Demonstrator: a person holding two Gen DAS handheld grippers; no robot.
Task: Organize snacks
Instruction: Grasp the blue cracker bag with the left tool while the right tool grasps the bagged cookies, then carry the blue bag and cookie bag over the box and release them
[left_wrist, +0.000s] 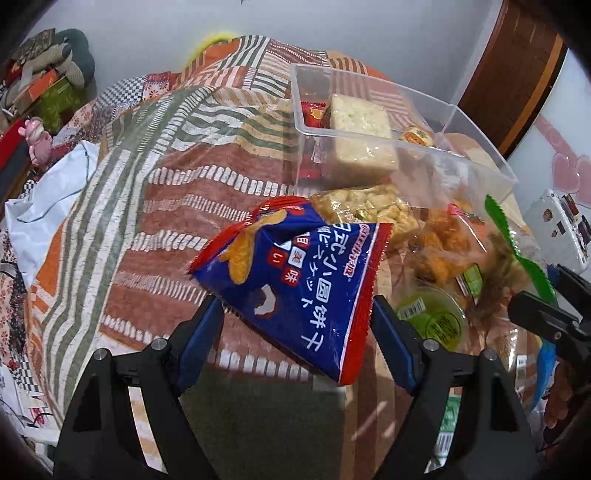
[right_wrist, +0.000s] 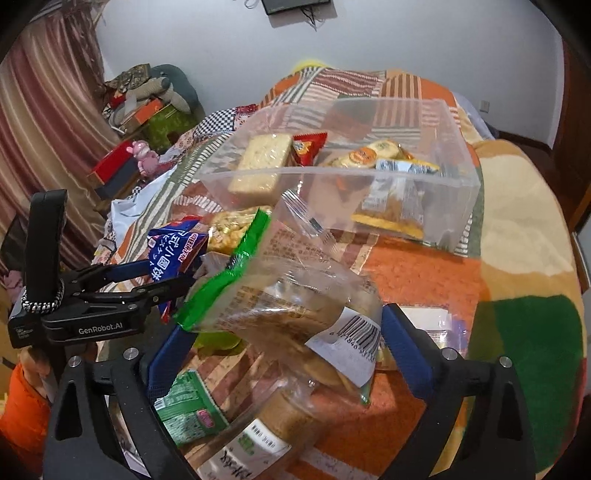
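The left hand-held gripper (left_wrist: 297, 317) grasps a crinkly blue-and-red foil biscuit packet (left_wrist: 295, 273) between its blue pads. The right hand-held gripper (right_wrist: 284, 332) stands released around a clear green-edged cellophane cookie bag (right_wrist: 280, 291). Farther off at twelve o'clock, a rectangular transparent plastic bin (right_wrist: 458, 147) holding wrapped snacks sits on the bed's patchwork blanket (left_wrist: 147, 192).

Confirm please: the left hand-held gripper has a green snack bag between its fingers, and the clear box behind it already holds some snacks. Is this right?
One detail is wrong: the snack bag between the fingers of the left hand-held gripper is blue with red edges, not green, as the left wrist view shows. The clear box behind it does already hold some snacks.
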